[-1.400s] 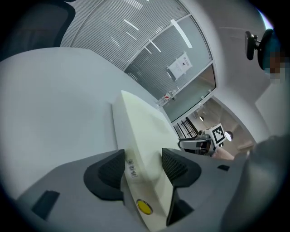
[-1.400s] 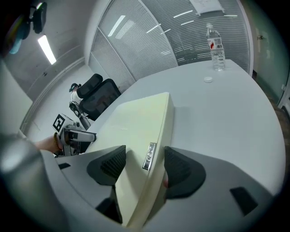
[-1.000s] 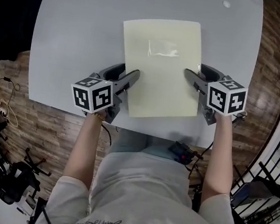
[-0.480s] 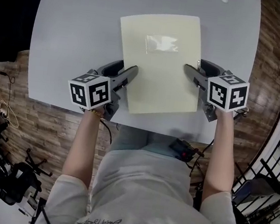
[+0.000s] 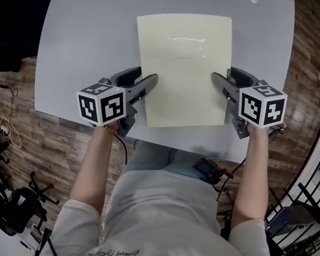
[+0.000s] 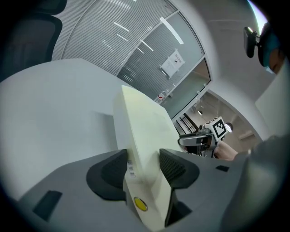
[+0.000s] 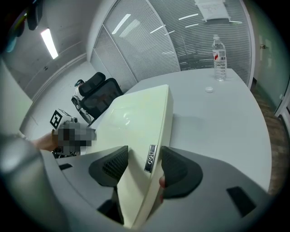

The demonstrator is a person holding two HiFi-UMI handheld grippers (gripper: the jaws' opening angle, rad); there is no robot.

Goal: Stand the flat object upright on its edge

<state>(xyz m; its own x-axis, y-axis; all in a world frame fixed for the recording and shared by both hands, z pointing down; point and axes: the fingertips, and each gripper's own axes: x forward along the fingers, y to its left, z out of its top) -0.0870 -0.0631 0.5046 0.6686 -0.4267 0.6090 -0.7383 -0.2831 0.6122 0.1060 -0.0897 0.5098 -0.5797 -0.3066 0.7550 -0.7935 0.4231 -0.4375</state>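
**Flat object (image 5: 183, 63)**: a pale panel over the middle of the counter (image 5: 85, 32), caught by its 2 side edges. The left tongs (image 5: 146, 79), whose jaws have just been closing, clench the left edge. The right tongs (image 5: 223, 77) clench the right edge. In each gripper view both pads lie against the panel, which slopes away from the tongs toward its far edge.

**Risks (judged):**
- Both grips sit in the near half of the sides, so the smooth panel may pivot or slip between the pads as it tips up.
- Uneven lifting by the 2 tongs may twist it.
- The far edge may skid across the counter instead of hinging.
- A thin edge gives little footing — release may let the panel fall flat.

**Not resolved:**
- Whether the far edge touches the counter — no view shows it.
- The underside is hidden.
- The print on the edge label (image 7: 150, 158) is too small to read.
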